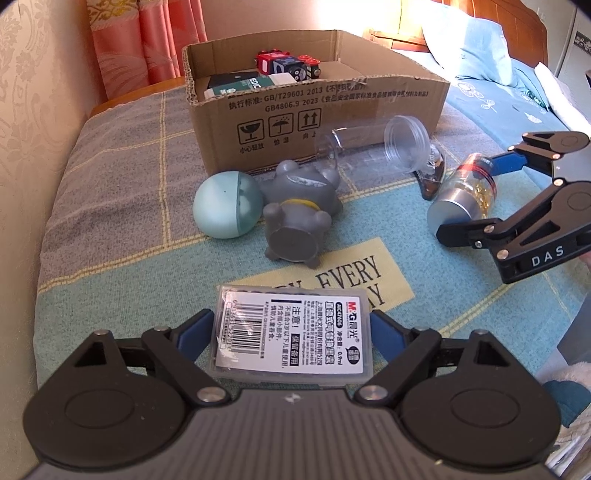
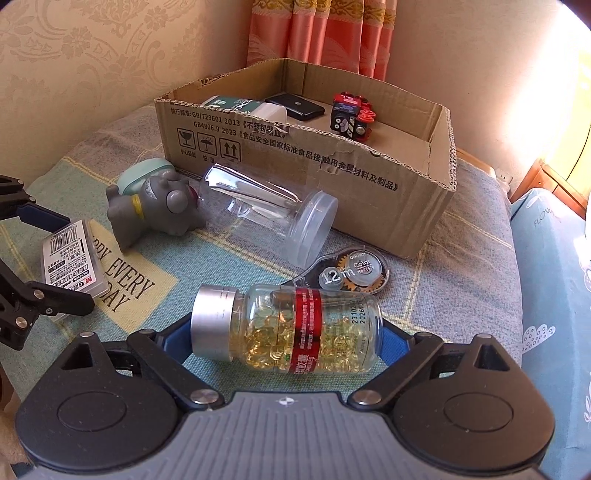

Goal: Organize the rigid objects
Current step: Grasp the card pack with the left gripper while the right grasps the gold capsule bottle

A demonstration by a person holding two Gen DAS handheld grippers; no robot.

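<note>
1. Glass pill bottle [image 2: 295,328] lies on its side on the bed, near right, between the right hand-held gripper [image 2: 288,339] jaws, which stand wide; whether they touch is unclear. Round, it may roll free.
2. Left hand-held gripper [image 1: 291,332] stands wide around the flat plastic case [image 1: 291,332], near left; it could tip.
3. Far off, the cardboard box [image 1: 332,122] waits.

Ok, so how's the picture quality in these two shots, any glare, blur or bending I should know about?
Left wrist view: sunlight blows out the top around the bed headboard; fisheye bends the edges and darkens the corners; the cardboard box print stays sharp. Right wrist view: strong glare washes out the wall on the right; the capsule bottle is crisp with bright highlights; the clear plastic jar catches reflections.
</note>
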